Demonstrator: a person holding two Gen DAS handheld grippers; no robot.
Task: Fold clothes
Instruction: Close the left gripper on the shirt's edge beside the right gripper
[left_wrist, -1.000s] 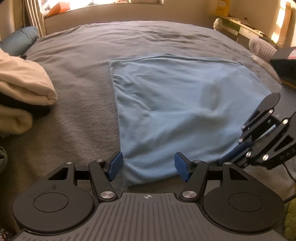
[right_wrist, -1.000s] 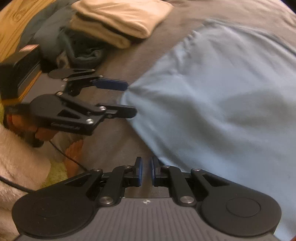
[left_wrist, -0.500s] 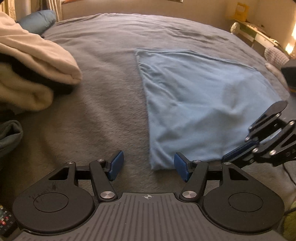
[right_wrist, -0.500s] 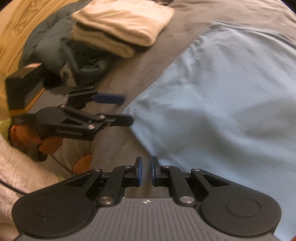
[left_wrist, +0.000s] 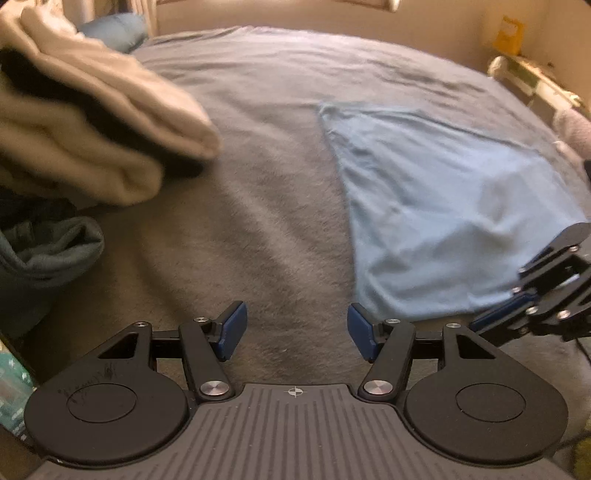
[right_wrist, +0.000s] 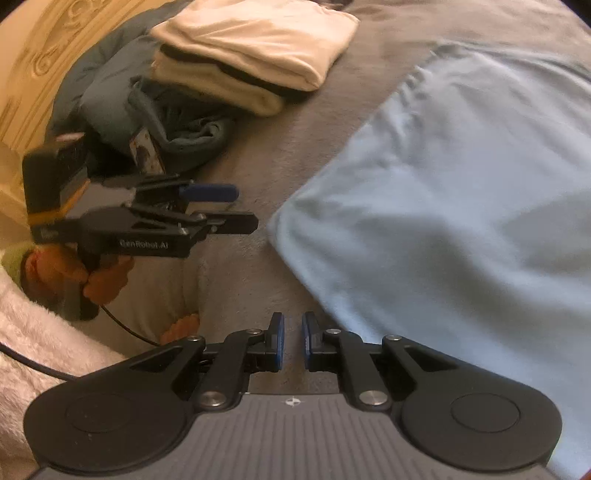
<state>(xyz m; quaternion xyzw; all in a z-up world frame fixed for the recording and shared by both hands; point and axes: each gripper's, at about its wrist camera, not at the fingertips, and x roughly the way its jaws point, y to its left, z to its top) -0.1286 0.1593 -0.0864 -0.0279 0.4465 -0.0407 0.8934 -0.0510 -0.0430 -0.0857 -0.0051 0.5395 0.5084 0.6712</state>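
Note:
A light blue cloth (left_wrist: 443, 221) lies flat on the grey bedcover (left_wrist: 277, 221), folded into a rough rectangle. My left gripper (left_wrist: 293, 317) hovers open over bare bedcover just left of the cloth's near corner, with nothing between its blue pads. In the right wrist view the left gripper (right_wrist: 245, 208) is beside the same cloth (right_wrist: 461, 221), apart from its corner. My right gripper (right_wrist: 293, 325) is shut to a narrow slit with nothing in it, at the cloth's near edge. It also shows at the right edge of the left wrist view (left_wrist: 480, 325).
A stack of folded cream garments (left_wrist: 92, 140) (right_wrist: 258, 55) sits on the bed to the left, with a crumpled teal garment (left_wrist: 48, 251) (right_wrist: 184, 129) beside it. A hand (right_wrist: 103, 277) in a white fluffy sleeve (right_wrist: 37, 332) holds the left gripper. Furniture stands beyond the bed's far right.
My left gripper has slid left, off the cloth's near corner onto bare bedcover; the cream stack now looms larger at left. The right gripper has hardly moved and keeps the same narrow gap.

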